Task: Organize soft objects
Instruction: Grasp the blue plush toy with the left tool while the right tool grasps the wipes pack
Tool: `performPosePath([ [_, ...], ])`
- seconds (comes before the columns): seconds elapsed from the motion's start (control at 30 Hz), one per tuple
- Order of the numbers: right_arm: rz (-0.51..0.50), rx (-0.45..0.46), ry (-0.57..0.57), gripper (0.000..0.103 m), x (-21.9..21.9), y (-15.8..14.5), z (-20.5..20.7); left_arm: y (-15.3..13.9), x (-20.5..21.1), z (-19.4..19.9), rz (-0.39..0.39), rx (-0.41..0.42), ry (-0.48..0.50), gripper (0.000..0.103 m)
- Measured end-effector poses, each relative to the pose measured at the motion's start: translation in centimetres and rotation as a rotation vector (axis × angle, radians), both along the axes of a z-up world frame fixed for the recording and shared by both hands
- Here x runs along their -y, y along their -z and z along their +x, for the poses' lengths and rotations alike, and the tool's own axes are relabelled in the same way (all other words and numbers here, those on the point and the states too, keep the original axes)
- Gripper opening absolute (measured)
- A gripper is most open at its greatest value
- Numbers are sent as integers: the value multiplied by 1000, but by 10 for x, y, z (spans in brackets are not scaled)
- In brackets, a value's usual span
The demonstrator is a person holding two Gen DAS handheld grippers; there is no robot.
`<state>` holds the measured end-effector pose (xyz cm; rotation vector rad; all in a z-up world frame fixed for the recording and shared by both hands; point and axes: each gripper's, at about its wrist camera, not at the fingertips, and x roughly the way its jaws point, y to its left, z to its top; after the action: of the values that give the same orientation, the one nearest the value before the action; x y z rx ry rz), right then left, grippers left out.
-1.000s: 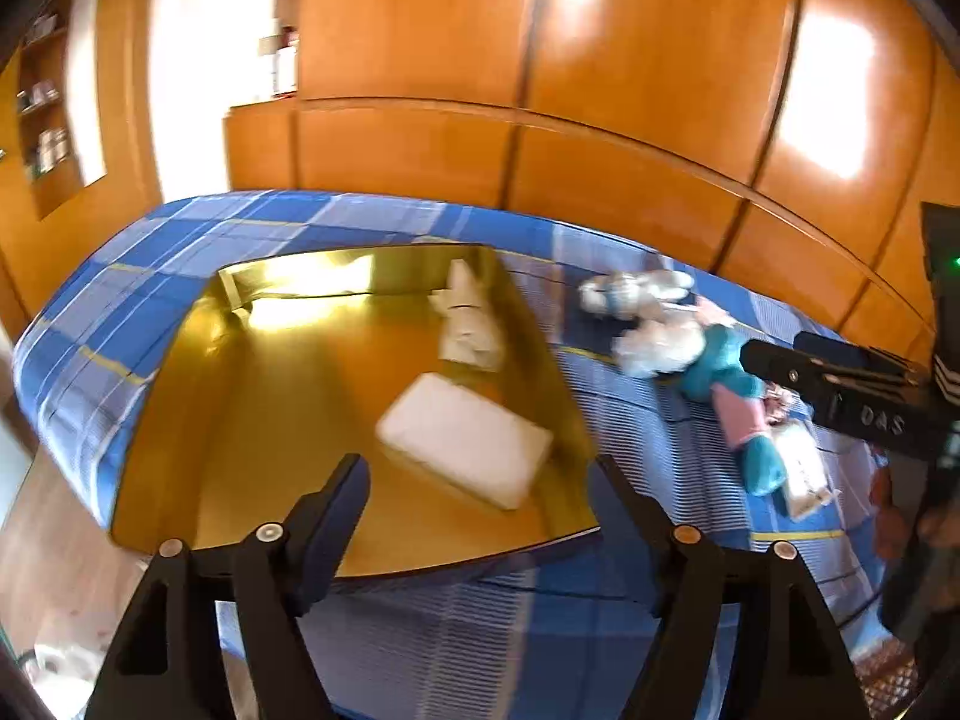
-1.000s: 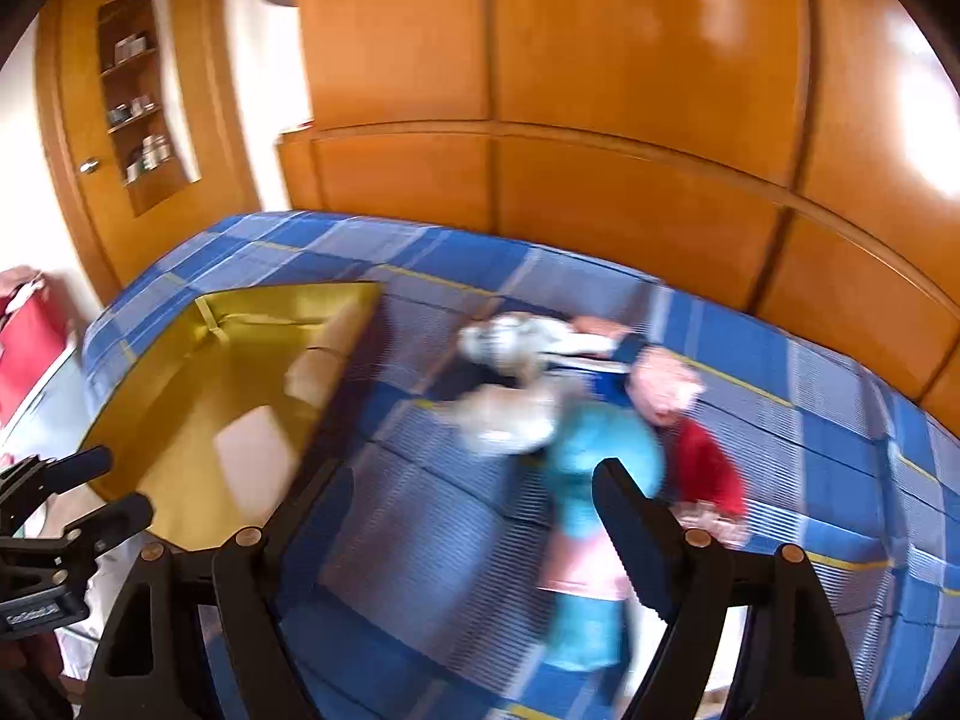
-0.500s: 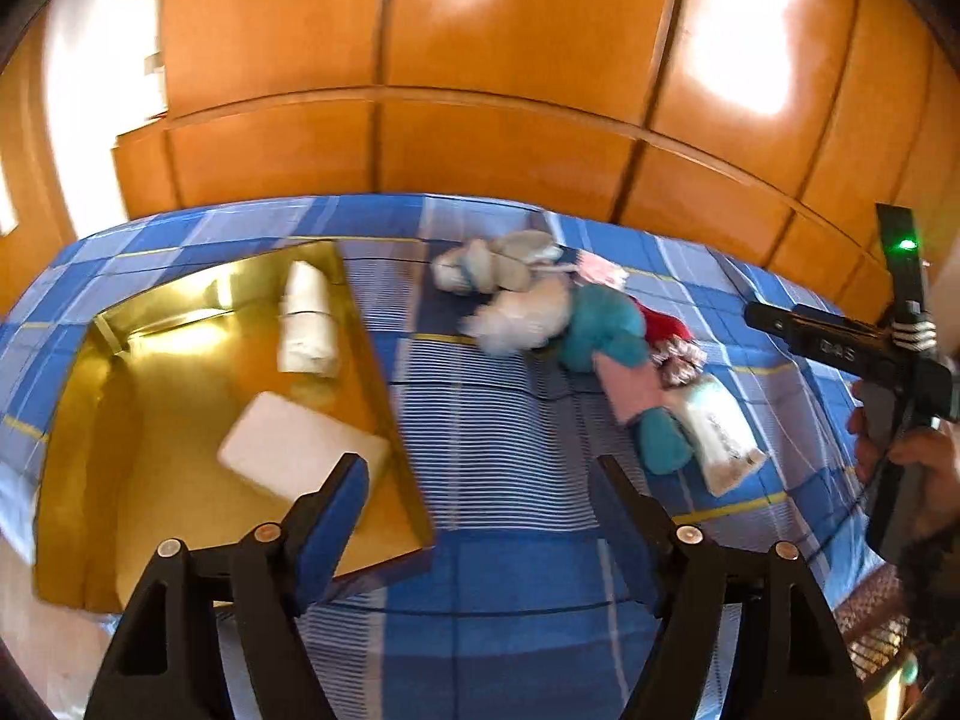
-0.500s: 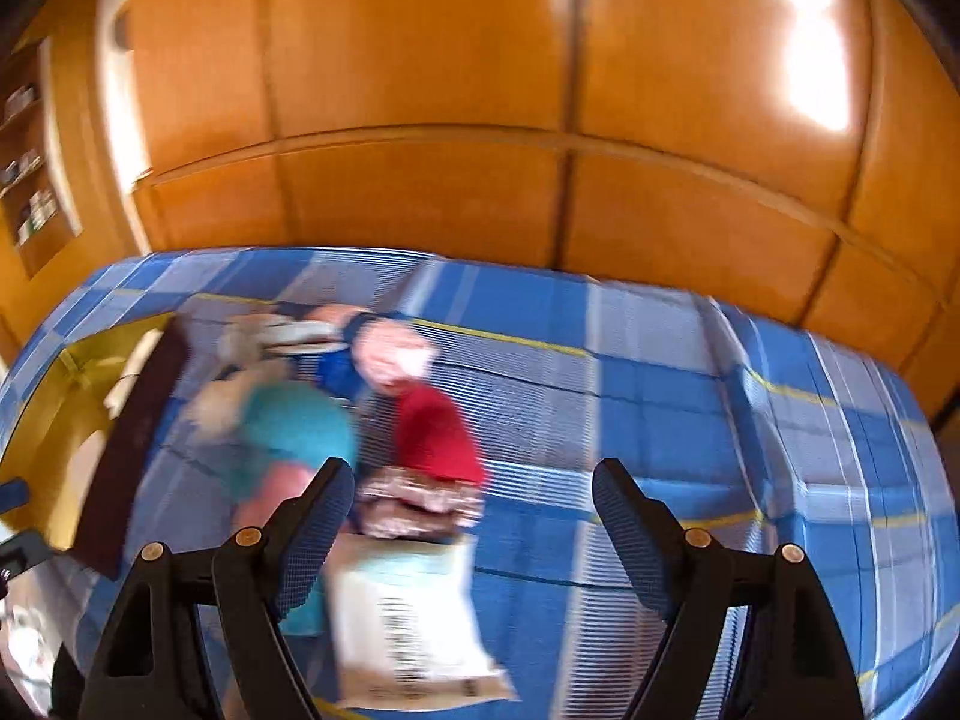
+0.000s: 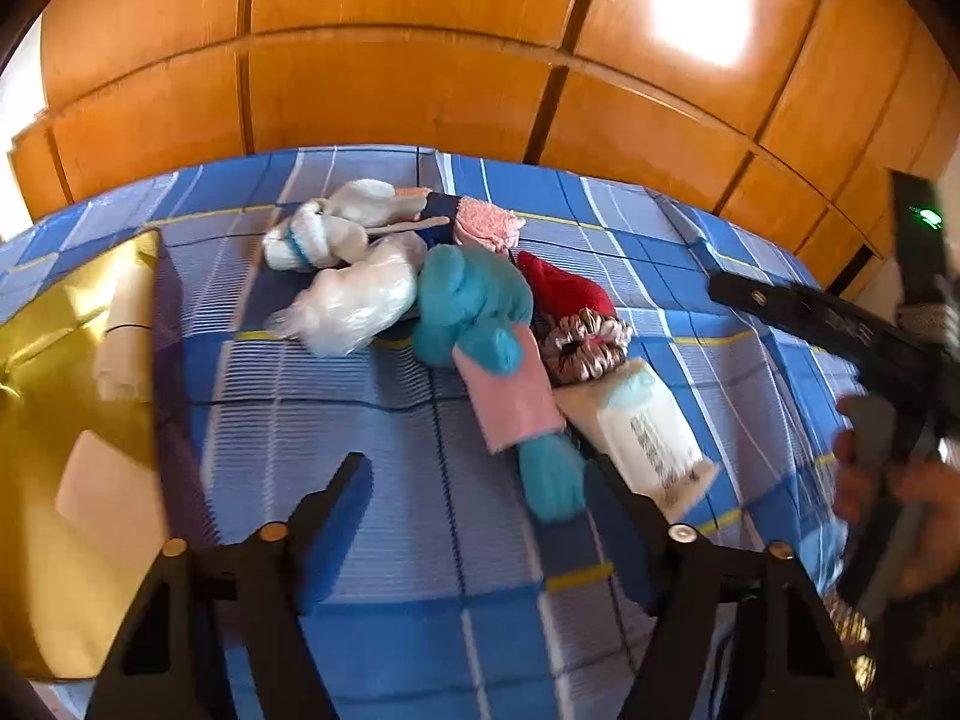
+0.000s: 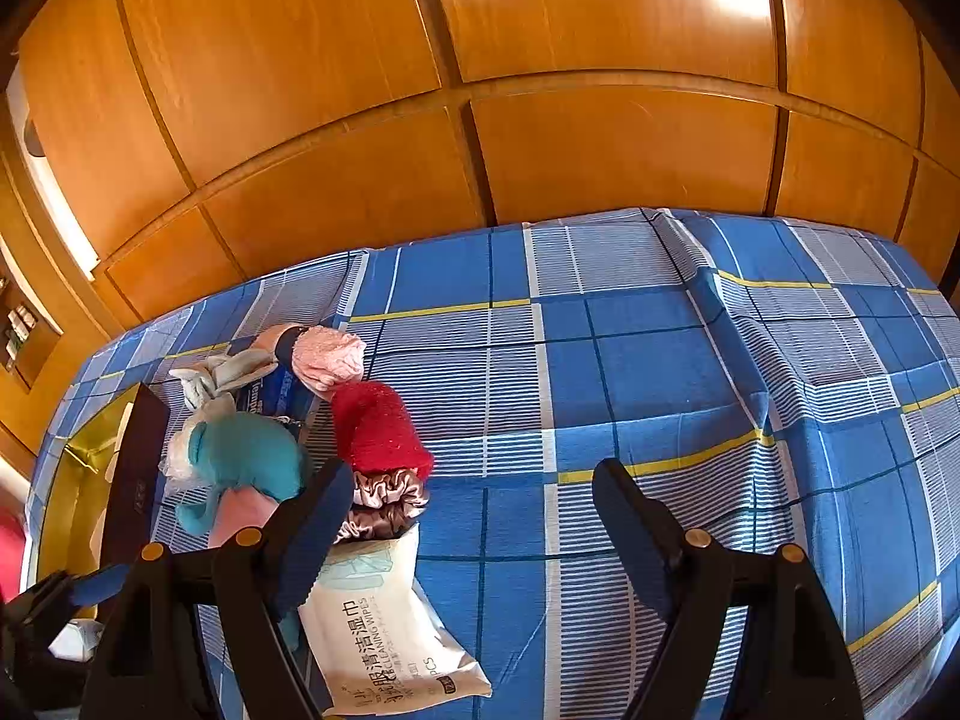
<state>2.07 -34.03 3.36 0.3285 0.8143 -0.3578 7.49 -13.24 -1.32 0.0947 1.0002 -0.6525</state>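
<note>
Soft stuff sits heaped mid-bed, teal plush (image 5: 468, 300) on top, gold box (image 5: 36, 372) off to one side; left tongs (image 5: 480, 492) just narrowed a bit, nothing between them, right tongs (image 6: 474, 498) wide and empty; looks like the reach-in step, next pick one item and grab it.

Glossy orange wooden wardrobe panels (image 6: 360, 90), blue plaid bedspread (image 6: 660, 372), bright light glare

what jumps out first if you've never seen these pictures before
A heap of soft things sits on the blue checked bedspread: a teal plush toy, a red hat and a white pack of wipes. A gold box stands at the left, and glossy orange wooden panels fill the background.
</note>
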Motion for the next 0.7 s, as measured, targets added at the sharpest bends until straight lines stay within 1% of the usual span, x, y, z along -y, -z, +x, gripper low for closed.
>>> performPosePath([
  [0.13,20,5,2,83,2,0,-1,9,15,25,-33,-29,-66,69],
  [0.27,37,7,11,83,4,-1,-1,17,30,42,-42,-39,-98,70],
  [0.33,36,-7,20,83,5,1,0,21,37,51,-41,-35,-111,70],
  [0.43,32,-22,18,83,5,3,3,29,46,62,-50,-50,-127,70],
  [0.47,30,-30,16,83,5,4,4,34,50,66,-44,-66,-122,70],
  [0.53,32,-49,10,83,5,7,6,48,54,75,-38,-136,-121,68],
  [0.57,37,-58,4,83,5,9,8,56,53,79,-41,-176,-131,61],
  [0.6,45,-67,-8,83,4,12,9,57,50,80,-46,-171,-135,56],
  [0.63,55,-77,-25,83,4,14,10,55,48,78,-50,-155,-124,51],
  [0.67,71,-90,-46,83,3,17,11,54,45,76,-55,-155,-109,46],
  [0.7,94,-110,-66,82,2,20,13,51,42,73,-66,-157,-95,45],
])
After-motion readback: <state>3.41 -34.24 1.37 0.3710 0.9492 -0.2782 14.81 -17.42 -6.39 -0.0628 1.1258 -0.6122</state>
